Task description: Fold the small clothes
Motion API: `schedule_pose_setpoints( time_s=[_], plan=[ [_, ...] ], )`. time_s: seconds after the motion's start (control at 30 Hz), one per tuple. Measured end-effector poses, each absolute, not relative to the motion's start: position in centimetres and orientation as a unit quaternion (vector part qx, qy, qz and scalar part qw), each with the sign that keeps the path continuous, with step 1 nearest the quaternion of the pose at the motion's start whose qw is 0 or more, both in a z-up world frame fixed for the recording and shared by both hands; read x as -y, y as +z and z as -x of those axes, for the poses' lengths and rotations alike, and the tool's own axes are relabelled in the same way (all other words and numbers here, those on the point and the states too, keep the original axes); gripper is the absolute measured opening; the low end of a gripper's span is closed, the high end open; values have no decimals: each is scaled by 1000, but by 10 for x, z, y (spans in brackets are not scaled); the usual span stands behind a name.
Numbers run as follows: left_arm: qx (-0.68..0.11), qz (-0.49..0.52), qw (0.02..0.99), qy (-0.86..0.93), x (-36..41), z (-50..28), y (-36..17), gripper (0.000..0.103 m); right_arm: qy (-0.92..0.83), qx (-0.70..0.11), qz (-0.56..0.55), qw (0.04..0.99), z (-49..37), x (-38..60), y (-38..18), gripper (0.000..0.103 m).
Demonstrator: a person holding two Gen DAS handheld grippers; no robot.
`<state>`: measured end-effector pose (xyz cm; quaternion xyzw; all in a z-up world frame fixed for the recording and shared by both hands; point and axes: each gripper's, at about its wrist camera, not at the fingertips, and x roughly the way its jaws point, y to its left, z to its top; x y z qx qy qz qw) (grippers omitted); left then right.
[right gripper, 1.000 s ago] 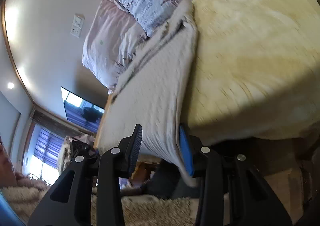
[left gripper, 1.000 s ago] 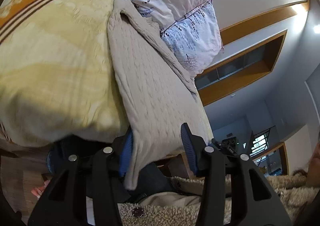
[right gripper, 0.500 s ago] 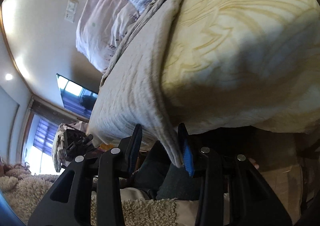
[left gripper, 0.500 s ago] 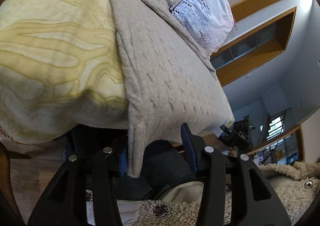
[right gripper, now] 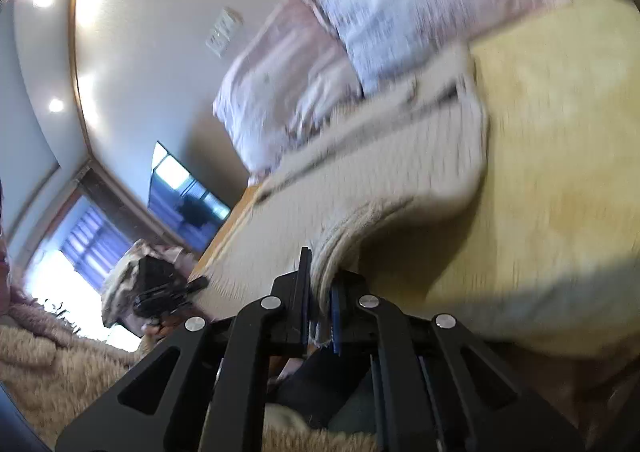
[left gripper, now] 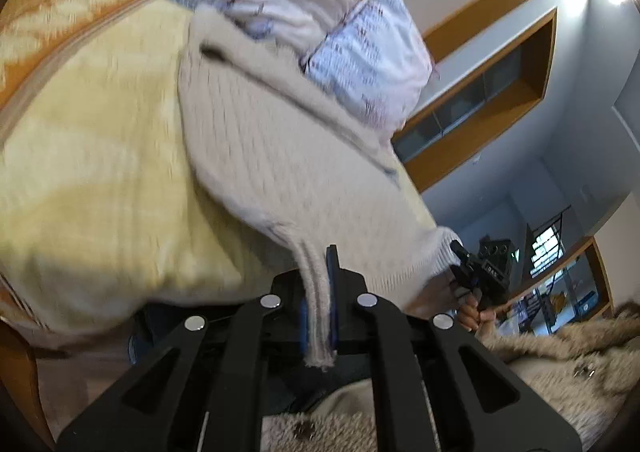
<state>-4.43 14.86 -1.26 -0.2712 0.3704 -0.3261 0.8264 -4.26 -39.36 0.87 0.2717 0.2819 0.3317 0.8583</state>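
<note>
A beige knit sweater lies on the yellow bedspread, its near hem lifted off the bed edge. My left gripper is shut on the sweater's left hem corner, which pokes out below the blue pads. My right gripper is shut on the right hem corner of the sweater. The right gripper also shows in the left wrist view, clamped on the far corner. The left gripper shows in the right wrist view. Both views are motion-blurred.
Pink and lilac floral pillows lie against the sweater's far end, also in the right wrist view. The person's fleece jacket is close under both grippers. A wooden shelf and a wall TV are behind.
Both grippers closed on the hem corners, which hung between open jaws before. They have lifted the hem up and forward over the bed.
</note>
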Motion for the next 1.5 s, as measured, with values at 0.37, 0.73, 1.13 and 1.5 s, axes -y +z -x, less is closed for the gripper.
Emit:
schedule_pose_setpoints(
  time_s=[0.37, 0.73, 1.13, 1.5],
  plan=[
    [-335, 259, 880, -215, -156, -28, 45, 7, 184, -226, -117, 949, 0, 369, 67, 8],
    [-323, 212, 907, -167, -137, -100, 81, 7, 111, -213, -107, 965, -52, 370, 70, 8],
    [-312, 188, 920, -142, -130, -168, 109, 7, 96, -191, -111, 971, -105, 363, 93, 8],
    [-370, 202, 900, -109, -128, -250, 57, 7, 73, -302, -170, 935, -199, 367, 36, 8]
  ],
)
